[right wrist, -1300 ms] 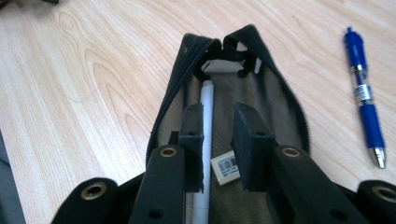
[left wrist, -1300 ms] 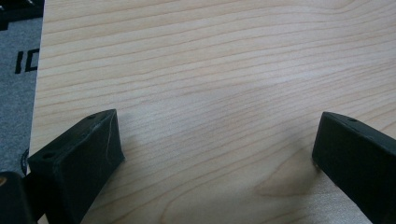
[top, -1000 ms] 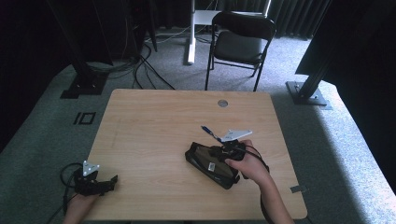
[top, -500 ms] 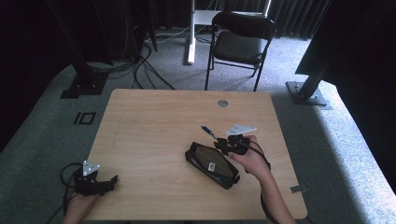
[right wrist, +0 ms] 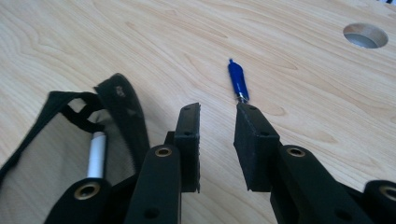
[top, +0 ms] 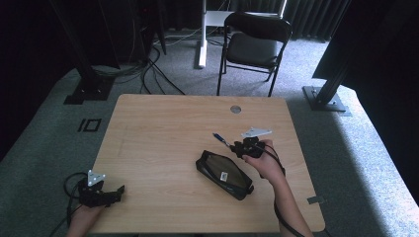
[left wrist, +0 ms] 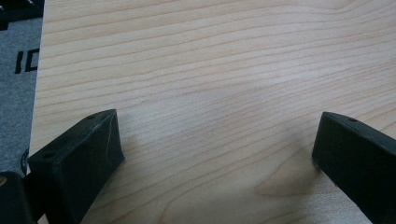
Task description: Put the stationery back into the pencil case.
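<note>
Tabletop (top: 163,143) of light wood grain carries a black mesh pouch (top: 225,174) right of centre, lying at a slant with one end toward the near right. A blue pen (top: 220,139) lies just beyond the pouch's far end, apart from it, on bare wood. A round cable hole (top: 235,109) sits close to the far edge, well apart from the pen.

Right hand-held gripper (top: 245,146) is just right of the pen, near the far end of the pouch, with its grey plate on top. In the right gripper view its jaws stand narrowly parted with bare wood in the gap and nothing pinched; the pen (right wrist: 238,80) lies just past the tip of the jaw on the right of that view, pointing away. The pouch (right wrist: 70,140) lies to the left of the jaws there, its open rim raised and a white cylindrical item (right wrist: 97,154) visible through the mesh.

Left hand-held gripper (top: 101,192) rests at the near left corner of the tabletop, well apart from the pouch. In the left gripper view its jaws are spread wide over bare wood, with the left table edge and grey carpet (left wrist: 16,88) close by.

Open wood extends across the whole left half and the far strip. Right table edge is near the right hand. A folding chair (top: 254,47) stands beyond the far edge
</note>
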A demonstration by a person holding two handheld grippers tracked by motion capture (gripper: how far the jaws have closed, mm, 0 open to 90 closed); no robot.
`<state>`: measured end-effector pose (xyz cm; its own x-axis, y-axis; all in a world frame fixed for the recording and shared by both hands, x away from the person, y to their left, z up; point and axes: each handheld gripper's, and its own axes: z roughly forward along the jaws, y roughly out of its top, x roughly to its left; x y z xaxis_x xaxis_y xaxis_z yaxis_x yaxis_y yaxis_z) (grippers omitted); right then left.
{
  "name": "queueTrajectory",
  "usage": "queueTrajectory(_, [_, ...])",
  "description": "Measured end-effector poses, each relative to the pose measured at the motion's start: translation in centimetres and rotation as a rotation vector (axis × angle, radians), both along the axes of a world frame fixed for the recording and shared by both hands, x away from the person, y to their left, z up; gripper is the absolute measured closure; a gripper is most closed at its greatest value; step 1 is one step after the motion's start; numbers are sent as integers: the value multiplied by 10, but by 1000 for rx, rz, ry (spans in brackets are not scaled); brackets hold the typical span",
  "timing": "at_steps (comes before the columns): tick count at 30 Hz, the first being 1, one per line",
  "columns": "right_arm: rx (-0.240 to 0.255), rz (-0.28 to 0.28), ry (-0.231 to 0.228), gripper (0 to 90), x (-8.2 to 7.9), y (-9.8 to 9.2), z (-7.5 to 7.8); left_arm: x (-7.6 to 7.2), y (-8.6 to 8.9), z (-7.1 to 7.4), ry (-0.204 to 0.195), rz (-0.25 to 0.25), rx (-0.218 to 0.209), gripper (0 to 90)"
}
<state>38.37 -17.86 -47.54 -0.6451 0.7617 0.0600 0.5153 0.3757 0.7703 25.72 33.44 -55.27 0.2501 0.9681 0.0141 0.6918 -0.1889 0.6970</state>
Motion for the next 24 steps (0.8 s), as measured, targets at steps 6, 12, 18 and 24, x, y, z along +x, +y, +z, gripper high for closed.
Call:
queueTrajectory(6, [-4, -33, 15, 702, 10, -4, -5, 0, 0, 0, 0, 0, 0, 18])
queueTrajectory(12, [-13, -45, 27, 701, 19, -6, -12, 0, 0, 0, 0, 0, 0, 18])
queueTrajectory(18, [-15, -71, 21, 665, 28, -8, -19, 0, 0, 0, 0, 0, 0, 18])
queueTrajectory(24, [-20, -56, 1, 642, 34, -3, -22, 0, 0, 0, 0, 0, 0, 18])
